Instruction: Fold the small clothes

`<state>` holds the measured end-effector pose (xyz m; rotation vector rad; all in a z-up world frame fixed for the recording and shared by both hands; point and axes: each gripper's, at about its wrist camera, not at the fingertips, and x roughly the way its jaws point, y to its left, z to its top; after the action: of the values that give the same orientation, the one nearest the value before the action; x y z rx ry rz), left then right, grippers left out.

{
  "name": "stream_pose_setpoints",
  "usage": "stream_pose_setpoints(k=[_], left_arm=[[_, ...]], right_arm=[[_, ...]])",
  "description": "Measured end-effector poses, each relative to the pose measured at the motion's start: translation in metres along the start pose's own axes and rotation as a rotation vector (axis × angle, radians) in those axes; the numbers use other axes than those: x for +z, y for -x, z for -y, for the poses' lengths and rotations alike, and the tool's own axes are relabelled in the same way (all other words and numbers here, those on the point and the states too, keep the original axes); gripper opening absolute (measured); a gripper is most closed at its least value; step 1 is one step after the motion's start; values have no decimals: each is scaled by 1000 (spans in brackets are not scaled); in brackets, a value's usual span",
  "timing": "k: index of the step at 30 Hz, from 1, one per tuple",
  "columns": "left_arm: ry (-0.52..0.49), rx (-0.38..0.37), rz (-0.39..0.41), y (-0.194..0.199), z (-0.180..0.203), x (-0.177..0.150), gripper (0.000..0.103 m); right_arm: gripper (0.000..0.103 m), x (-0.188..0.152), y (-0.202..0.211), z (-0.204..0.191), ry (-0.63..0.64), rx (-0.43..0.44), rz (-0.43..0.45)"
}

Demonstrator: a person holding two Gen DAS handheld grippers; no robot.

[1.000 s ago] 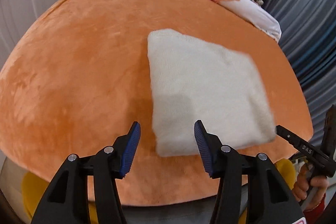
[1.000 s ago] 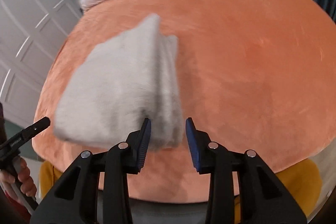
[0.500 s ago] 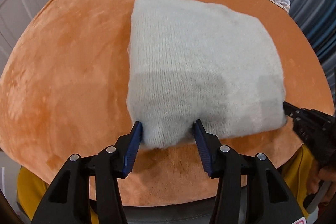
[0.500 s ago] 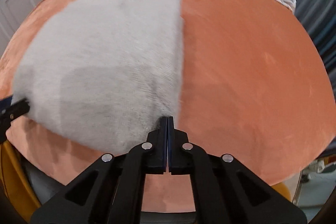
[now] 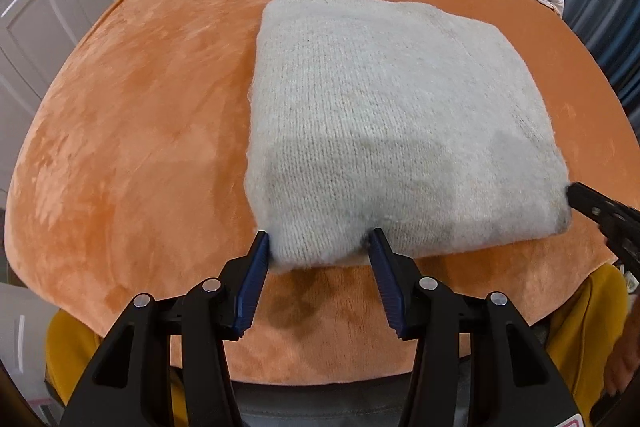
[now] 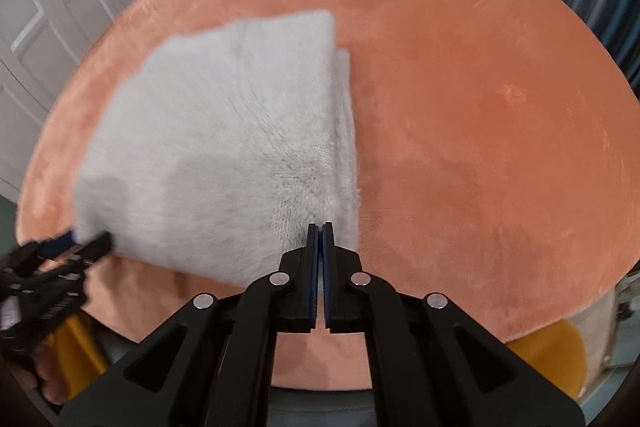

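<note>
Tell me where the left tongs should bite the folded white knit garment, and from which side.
Take the near left corner of the white knit garment, coming in low from the near edge of the orange blanket. That corner bulges forward between the open left tongs, so they likely only need to close. The right tongs appear shut on the other near corner, so lifting both would probably keep the front edge level.

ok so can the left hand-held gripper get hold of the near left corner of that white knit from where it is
Probably yes. The left hand-held gripper is open, with the near corner of the folded white knit already sitting between its blue pads. Nothing on the orange blanket blocks it. The right hand-held gripper is shut on the other near corner.
</note>
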<state>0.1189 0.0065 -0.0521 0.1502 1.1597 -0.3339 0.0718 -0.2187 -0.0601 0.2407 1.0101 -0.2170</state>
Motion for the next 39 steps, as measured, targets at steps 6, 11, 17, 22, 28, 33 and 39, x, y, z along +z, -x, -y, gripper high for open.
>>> stream_pose_setpoints(k=[6,11,17,22,28,33,39], left_arm=[[29,12,22,9,4,-9,49],[24,23,38,13,10,-19,49],[-8,50,65,10,24,-34,49],[-38,77,68,-3,35,-50,51],[-51,105,66,-18,38,-63,56],[-39,107,90,-23,38,-70,61],[-49,120,131,-28,43,-75,65]], right_arm=[[7,-24,17,-3,-14,1,46],[7,-38,14,-9,-38,22,41],[7,-45,2,-15,-46,16,43],[12,-64,-12,-16,-52,8,31],[16,-78,-24,-25,-12,-2,22],[18,-78,-30,-27,3,-3,34],[29,-80,-34,-35,27,-5,68]])
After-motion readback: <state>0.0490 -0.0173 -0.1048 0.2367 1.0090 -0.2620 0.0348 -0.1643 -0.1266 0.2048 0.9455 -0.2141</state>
